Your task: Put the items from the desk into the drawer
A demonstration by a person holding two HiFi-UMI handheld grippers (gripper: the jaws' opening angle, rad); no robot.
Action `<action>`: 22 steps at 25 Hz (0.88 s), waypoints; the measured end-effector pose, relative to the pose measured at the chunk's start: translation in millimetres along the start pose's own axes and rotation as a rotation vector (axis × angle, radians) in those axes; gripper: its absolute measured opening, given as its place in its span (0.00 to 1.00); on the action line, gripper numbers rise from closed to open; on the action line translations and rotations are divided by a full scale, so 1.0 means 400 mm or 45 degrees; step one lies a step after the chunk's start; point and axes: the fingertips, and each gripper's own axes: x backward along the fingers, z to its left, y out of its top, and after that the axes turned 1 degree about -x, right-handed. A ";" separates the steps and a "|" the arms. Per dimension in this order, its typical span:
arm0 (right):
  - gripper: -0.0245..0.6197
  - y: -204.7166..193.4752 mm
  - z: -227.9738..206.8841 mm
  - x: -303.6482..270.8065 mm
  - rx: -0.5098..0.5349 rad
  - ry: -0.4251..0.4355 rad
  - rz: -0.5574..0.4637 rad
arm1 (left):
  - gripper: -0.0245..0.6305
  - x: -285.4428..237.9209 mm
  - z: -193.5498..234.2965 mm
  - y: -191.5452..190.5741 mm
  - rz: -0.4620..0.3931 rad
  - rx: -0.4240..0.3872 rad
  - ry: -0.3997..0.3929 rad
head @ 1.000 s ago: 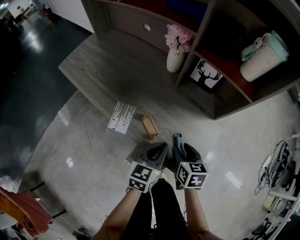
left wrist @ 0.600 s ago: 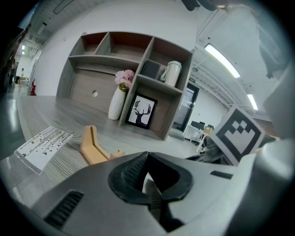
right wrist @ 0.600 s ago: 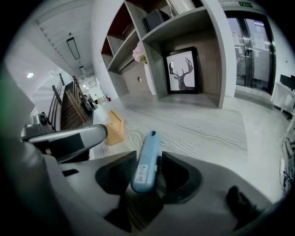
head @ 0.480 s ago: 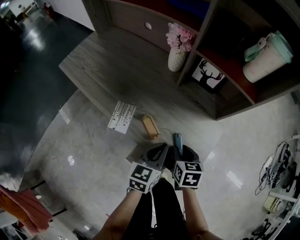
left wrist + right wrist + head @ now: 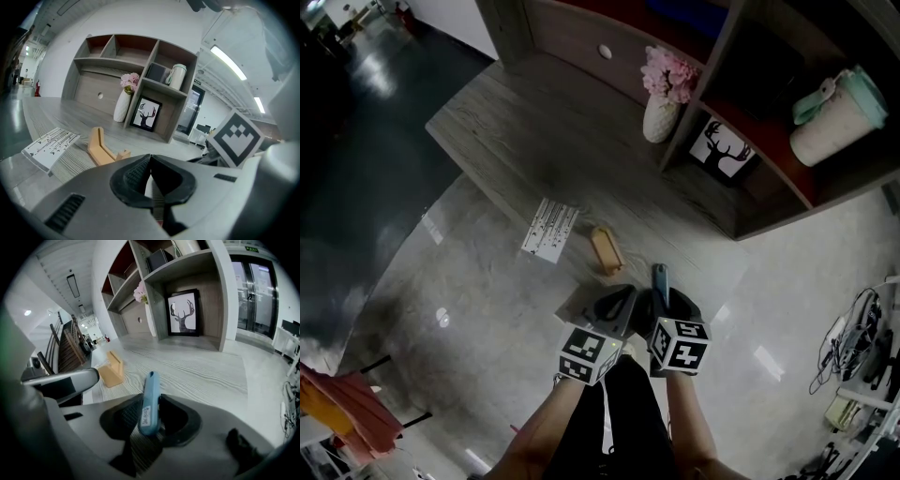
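Head view: at six o'clock of the counter [image 5: 534, 131], the left tongs [image 5: 617, 300] and right tongs [image 5: 667, 298] sit side by side. Left gripper view: the left tongs are closed and empty. Right gripper view: the right tongs, just closing, clamp a blue case [image 5: 150, 397] that points to twelve o'clock.

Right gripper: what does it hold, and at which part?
The right gripper holds a blue tool near its labelled end; its jaws have just been closing.
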 end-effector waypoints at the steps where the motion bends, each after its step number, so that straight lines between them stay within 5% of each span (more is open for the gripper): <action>1: 0.23 0.002 0.001 0.002 -0.016 0.008 -0.008 | 0.05 0.003 0.000 0.001 -0.002 -0.001 0.001; 22: 0.16 0.011 0.035 0.091 -0.012 0.039 -0.109 | 0.05 0.106 -0.014 0.004 -0.046 0.013 0.050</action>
